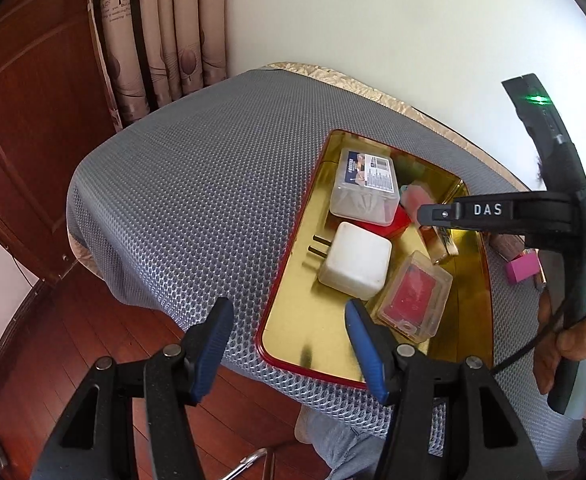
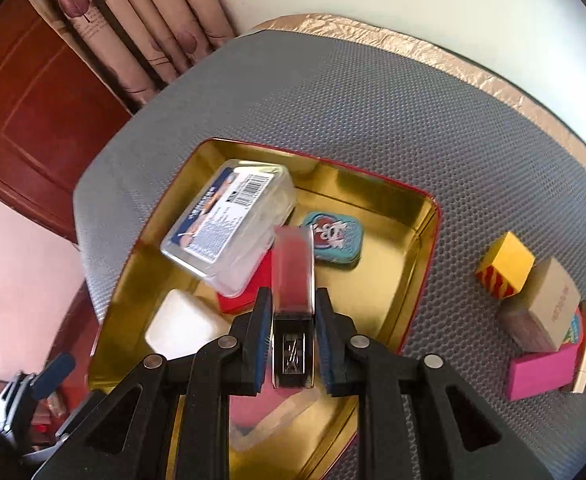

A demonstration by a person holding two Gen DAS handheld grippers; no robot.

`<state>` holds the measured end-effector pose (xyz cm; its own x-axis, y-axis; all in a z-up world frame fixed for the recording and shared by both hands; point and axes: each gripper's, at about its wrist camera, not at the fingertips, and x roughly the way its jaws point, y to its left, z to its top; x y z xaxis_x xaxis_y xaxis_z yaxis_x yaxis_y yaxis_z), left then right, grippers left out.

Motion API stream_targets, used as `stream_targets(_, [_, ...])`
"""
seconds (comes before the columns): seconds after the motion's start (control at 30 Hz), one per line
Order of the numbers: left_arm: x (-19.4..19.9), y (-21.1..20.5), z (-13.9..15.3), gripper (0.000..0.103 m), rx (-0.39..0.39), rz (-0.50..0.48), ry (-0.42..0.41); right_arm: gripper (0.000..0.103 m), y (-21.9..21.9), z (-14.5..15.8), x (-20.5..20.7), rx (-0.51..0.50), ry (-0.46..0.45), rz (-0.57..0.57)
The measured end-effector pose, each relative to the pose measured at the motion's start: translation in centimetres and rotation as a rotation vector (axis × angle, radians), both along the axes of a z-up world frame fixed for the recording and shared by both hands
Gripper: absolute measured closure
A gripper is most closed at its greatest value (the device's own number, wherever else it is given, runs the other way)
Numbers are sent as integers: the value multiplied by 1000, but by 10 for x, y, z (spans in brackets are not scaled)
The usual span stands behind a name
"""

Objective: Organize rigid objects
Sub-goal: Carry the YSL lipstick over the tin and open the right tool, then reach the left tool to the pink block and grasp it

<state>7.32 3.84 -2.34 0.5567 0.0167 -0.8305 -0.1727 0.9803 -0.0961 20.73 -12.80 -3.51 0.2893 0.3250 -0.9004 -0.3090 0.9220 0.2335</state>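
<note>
Tin tray (image 2: pixel 421 240) holds five items; right gripper (image 2: pixel 293 312) pinches a red-capped stapler (image 2: pixel 293 280) above it, left gripper (image 1: pixel 289 344) spread, empty; blocks (image 2: pixel 533 308) wait at three o'clock.

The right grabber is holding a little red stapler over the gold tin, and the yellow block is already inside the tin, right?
Not quite. The yellow block is not in the gold tin; it sits outside it on the grey mat, next to the other blocks, as the right wrist view shows. The rest is right: the right grabber holds the little red stapler over the tin.
</note>
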Motion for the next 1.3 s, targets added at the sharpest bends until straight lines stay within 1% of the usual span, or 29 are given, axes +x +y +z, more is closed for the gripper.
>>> stream_targets(0.1, [0, -3, 0, 44, 15, -7, 0, 79, -5, 3, 0, 46, -3, -22])
stream_targets(0.17, [0, -5, 0, 44, 23, -13, 3, 78, -15, 15, -8, 92, -52, -42])
stream_targets(0.2, [0, -6, 0, 44, 26, -16, 5, 75, -23, 24, -16, 120, -89, -57])
stream_targets(0.27, [-1, -8, 0, 44, 35, -22, 5, 61, -38, 35, -29, 143, -161, -88])
stream_targets(0.3, [-1, -10, 0, 44, 43, -25, 4, 49, -48, 40, -40, 131, -210, -115])
stream_targets(0.33, [-2, -11, 0, 44, 51, -28, 3, 42, -63, 45, -56, 97, -277, -150])
stream_targets(0.4, [-3, -14, 1, 44, 65, -33, -3, 40, -86, 45, -78, 34, -351, -202])
stream_targets(0.47, [-3, -17, 2, 44, 79, -41, -6, 31, -118, 42, -104, -57, -409, -286])
stream_targets(0.5, [-4, -20, 3, 44, 88, -45, -9, 20, -136, 39, -116, -106, -434, -333])
stream_targets(0.53, [-5, -23, 3, 44, 100, -51, -13, 11, -156, 34, -129, -162, -456, -385])
stream_targets(0.6, [-7, -31, 4, 44, 127, -65, -22, 10, -197, 22, -148, -285, -457, -481])
stream_targets(0.67, [-10, -38, 6, 44, 160, -81, -35, 10, -233, 12, -161, -373, -446, -542])
stream_targets(0.8, [-19, -59, 14, 44, 228, -137, -82, 8, -295, -1, -185, -592, -453, -653])
stream_targets(0.83, [-22, -67, 19, 44, 229, -162, -98, 8, -305, -2, -188, -608, -447, -665])
stream_targets(0.87, [-24, -73, 23, 44, 216, -187, -105, 8, -316, -5, -191, -609, -437, -677])
stream_targets(0.97, [-27, -95, 32, 43, 153, -285, -101, 6, -343, -17, -199, -558, -398, -722])
stream_targets(1.03, [-25, -116, 34, 43, 110, -355, -72, 6, -354, -21, -197, -517, -367, -758])
stream_targets(1.07, [-23, -130, 33, 43, 99, -396, -57, 4, -359, -20, -199, -489, -373, -773])
stream_targets(1.1, [-22, -145, 33, 43, 100, -433, -47, 2, -361, -20, -197, -462, -373, -779])
stream_targets(1.17, [-18, -169, 32, 43, 105, -486, -32, 2, -370, -21, -198, -397, -361, -780])
stream_targets(1.23, [-11, -196, 29, 43, 106, -541, -16, 2, -380, -22, -200, -351, -345, -785])
stream_targets(1.3, [-2, -215, 25, 43, 101, -583, 4, 2, -385, -22, -202, -315, -347, -787])
